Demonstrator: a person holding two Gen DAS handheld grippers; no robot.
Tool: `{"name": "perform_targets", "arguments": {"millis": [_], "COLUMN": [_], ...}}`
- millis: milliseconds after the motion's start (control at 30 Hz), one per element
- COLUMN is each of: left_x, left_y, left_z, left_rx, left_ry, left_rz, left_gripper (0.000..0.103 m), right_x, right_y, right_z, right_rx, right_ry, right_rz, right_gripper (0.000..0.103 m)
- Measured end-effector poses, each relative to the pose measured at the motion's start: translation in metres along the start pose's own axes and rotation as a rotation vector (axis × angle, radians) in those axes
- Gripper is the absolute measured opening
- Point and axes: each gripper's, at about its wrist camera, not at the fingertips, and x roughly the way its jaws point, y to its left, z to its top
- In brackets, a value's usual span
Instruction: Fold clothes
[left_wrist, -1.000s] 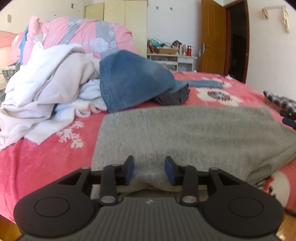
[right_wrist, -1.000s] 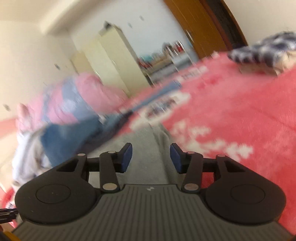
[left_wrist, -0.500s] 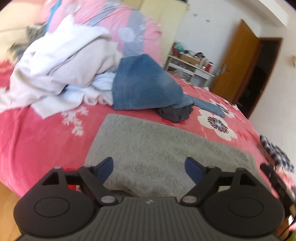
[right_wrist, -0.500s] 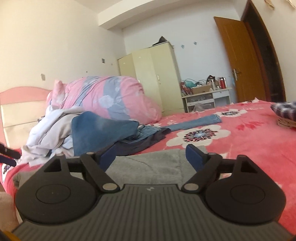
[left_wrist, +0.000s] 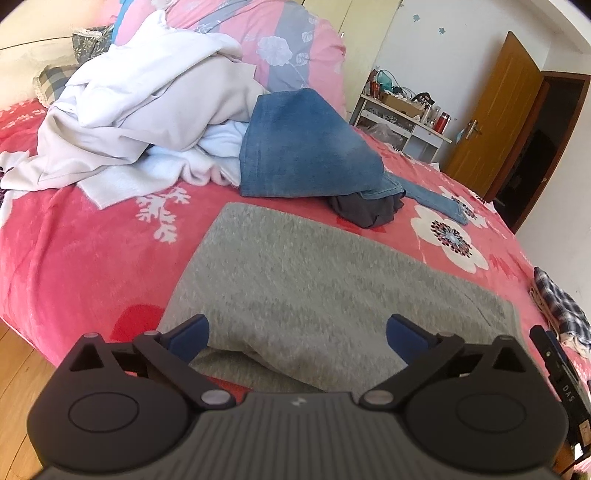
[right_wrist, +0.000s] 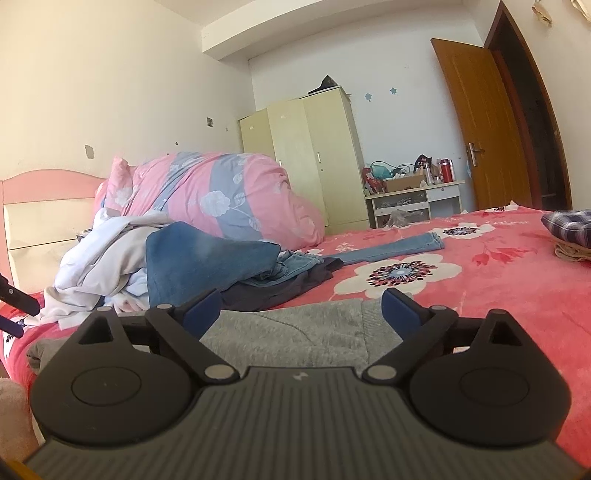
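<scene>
A grey fleece garment (left_wrist: 317, 280) lies folded flat on the red flowered bed cover (left_wrist: 74, 236), near the bed's front edge. My left gripper (left_wrist: 297, 334) hovers over its near edge, jaws opening wide, nothing between the pads. In the right wrist view the same grey garment (right_wrist: 295, 328) lies just past my right gripper (right_wrist: 301, 308), whose jaws are also opening with nothing held. Behind it lie blue jeans (left_wrist: 303, 147) over a dark garment (left_wrist: 365, 212), and a heap of white clothes (left_wrist: 140, 110).
A pink and grey quilt (right_wrist: 221, 199) is piled at the headboard. A plaid cloth (right_wrist: 569, 227) lies at the bed's right side. A cream wardrobe (right_wrist: 306, 158), a cluttered white desk (right_wrist: 413, 199) and a brown door (right_wrist: 480, 129) stand beyond. Wood floor (left_wrist: 14, 373) shows at lower left.
Both grippers went from nearly closed to wide open and rolled. The left view now looks down on the grey garment from higher; the right view swung level toward the wardrobe.
</scene>
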Motion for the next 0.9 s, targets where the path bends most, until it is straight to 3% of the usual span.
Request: {"name": "perform_targets", "arguments": {"millis": [233,900], "left_x": [0.001,-0.003], "left_y": [0.001,0.013], "left_z": [-0.003,-0.016], "left_rx": [-0.004,-0.040], "left_ry": [0.018,0.032], "left_rz": [0.016,0.019], "left_gripper": [0.103,0.103], "right_x": [0.001,0.005], "right_y": [0.000,0.000], "right_z": [-0.001,-0.004], "right_rx": [0.004,0.002], "right_ry": [-0.003,0.010], "right_rz": [-0.005,-0.018], "right_gripper": [0.102,0.102]}}
